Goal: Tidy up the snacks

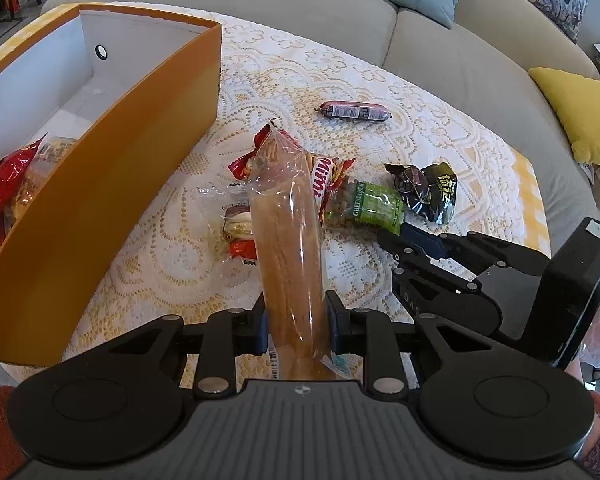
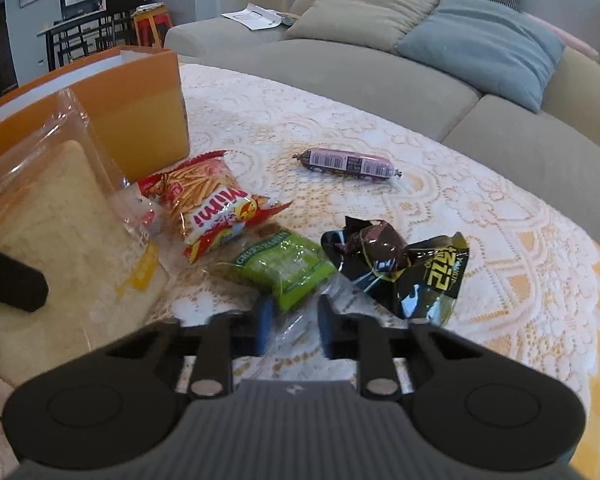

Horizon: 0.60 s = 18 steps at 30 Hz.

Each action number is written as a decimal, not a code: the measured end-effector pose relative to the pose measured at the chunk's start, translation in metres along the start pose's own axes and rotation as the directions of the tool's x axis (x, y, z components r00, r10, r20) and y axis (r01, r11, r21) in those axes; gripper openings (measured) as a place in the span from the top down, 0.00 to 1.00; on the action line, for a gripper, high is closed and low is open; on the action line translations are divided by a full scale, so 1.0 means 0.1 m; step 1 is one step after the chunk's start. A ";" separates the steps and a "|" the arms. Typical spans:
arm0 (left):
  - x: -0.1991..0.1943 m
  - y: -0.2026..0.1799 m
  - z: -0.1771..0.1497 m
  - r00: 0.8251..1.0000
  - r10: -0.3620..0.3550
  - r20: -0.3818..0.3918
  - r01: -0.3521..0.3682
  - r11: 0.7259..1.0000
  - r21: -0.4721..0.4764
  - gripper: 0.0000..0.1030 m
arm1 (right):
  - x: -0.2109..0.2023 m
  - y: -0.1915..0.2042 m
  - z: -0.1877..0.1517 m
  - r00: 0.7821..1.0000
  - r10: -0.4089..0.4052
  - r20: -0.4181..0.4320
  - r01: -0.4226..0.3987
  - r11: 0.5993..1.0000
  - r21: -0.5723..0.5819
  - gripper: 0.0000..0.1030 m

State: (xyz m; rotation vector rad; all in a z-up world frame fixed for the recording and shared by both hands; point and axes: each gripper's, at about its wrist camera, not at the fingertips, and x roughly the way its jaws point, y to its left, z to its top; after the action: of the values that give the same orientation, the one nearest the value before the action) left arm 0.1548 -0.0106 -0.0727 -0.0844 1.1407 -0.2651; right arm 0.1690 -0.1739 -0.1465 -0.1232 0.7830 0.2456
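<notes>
Left gripper (image 1: 298, 326) tilted down, clamping bread pack (image 1: 288, 240); right gripper (image 2: 292, 330) low over table.

Clear-wrapped sandwich bread (image 1: 288, 240) upright on edge beside orange box (image 1: 112, 184); green raisin packet (image 2: 284, 268) flat nearby

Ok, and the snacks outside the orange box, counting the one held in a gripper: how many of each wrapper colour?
Clear: 2 (sandwich pack, small clear pack)
Red: 1 (Mimi stick bag)
Green: 1 (Green Raisin pack)
Black: 1 (crumpled black packet)
Pink: 1 (sausage)
Total: 6
</notes>
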 end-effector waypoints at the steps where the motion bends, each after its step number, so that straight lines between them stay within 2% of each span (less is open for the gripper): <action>1: -0.01 0.00 0.00 1.000 0.000 0.000 0.000 1.000 -0.001 0.71 | -0.02 0.00 0.00 1.000 -0.002 0.001 0.002 1.000 0.008 0.87; 4: -0.04 0.00 -0.02 1.000 -0.001 0.006 0.001 1.000 0.001 0.72 | -0.09 -0.01 0.01 1.000 -0.003 0.011 0.003 1.000 0.027 0.94; 18: -0.32 -0.07 -0.17 0.999 0.013 0.045 -0.014 1.000 0.024 0.72 | -0.76 0.15 0.00 0.997 0.026 0.066 -0.030 0.998 0.064 1.00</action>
State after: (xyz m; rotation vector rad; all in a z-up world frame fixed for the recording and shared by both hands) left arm 0.1259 -0.0082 -0.0501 -0.0609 1.0932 -0.2641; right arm 0.1133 -0.1724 -0.0928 -0.0430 0.7271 0.2494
